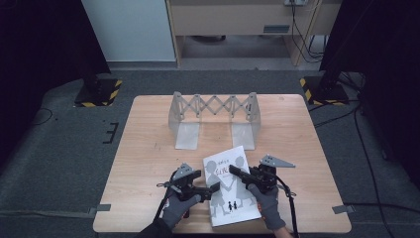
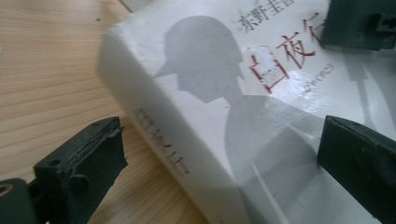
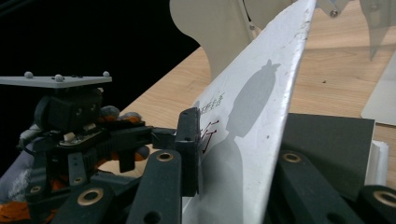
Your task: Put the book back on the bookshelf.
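Book (image 1: 231,186) flat at near table edge (image 1: 148,148), long axis running away from you. Your left gripper (image 1: 210,189) jaws wide, straddling spine. Your right gripper (image 1: 236,171) pinching front cover, lifting it.

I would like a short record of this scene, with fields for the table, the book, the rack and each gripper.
table: light wooden top
book: white cover with grey silhouettes and red characters, near the front edge
rack: grey expandable book stand, standing empty behind the book
left gripper: jaws open astride the book's spine edge
right gripper: shut on the lifted front cover
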Motion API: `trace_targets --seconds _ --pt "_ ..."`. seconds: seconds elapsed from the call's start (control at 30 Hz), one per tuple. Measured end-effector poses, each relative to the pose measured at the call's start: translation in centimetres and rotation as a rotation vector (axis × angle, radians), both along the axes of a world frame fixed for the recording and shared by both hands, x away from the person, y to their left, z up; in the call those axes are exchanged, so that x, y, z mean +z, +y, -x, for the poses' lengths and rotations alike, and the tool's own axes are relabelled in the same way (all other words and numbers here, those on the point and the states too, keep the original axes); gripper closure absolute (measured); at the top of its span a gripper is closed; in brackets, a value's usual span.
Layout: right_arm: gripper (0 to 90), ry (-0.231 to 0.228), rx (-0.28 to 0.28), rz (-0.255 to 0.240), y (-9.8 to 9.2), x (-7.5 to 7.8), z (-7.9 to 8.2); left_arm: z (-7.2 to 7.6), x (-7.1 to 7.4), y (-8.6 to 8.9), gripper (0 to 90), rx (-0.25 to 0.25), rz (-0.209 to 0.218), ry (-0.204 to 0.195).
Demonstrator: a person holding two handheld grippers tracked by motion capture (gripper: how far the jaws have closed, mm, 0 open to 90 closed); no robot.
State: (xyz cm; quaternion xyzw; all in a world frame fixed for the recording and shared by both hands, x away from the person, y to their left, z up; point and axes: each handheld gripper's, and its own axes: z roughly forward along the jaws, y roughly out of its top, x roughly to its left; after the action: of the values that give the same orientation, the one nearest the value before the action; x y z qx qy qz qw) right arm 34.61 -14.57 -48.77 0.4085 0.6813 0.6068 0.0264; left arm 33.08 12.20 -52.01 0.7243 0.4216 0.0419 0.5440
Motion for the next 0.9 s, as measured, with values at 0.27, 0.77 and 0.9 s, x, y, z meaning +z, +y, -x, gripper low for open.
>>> trace_targets --seconds 0.27,0.77,0.9 --pt "74.1 -0.01 0.018 -0.031 -0.1 0.2 0.2 -0.1 0.5 -0.1 0.0 -0.015 -0.013 0.013" --pt "73.8 -0.021 0.04 -0.043 -0.4 0.3 0.2 -0.7 -0.7 0.6 0.0 -0.056 0.098 0.084" --pt "73.8 -0.029 0.044 -0.045 -0.4 0.5 0.3 -0.8 -0.8 0.6 0.0 -0.064 0.11 0.087"
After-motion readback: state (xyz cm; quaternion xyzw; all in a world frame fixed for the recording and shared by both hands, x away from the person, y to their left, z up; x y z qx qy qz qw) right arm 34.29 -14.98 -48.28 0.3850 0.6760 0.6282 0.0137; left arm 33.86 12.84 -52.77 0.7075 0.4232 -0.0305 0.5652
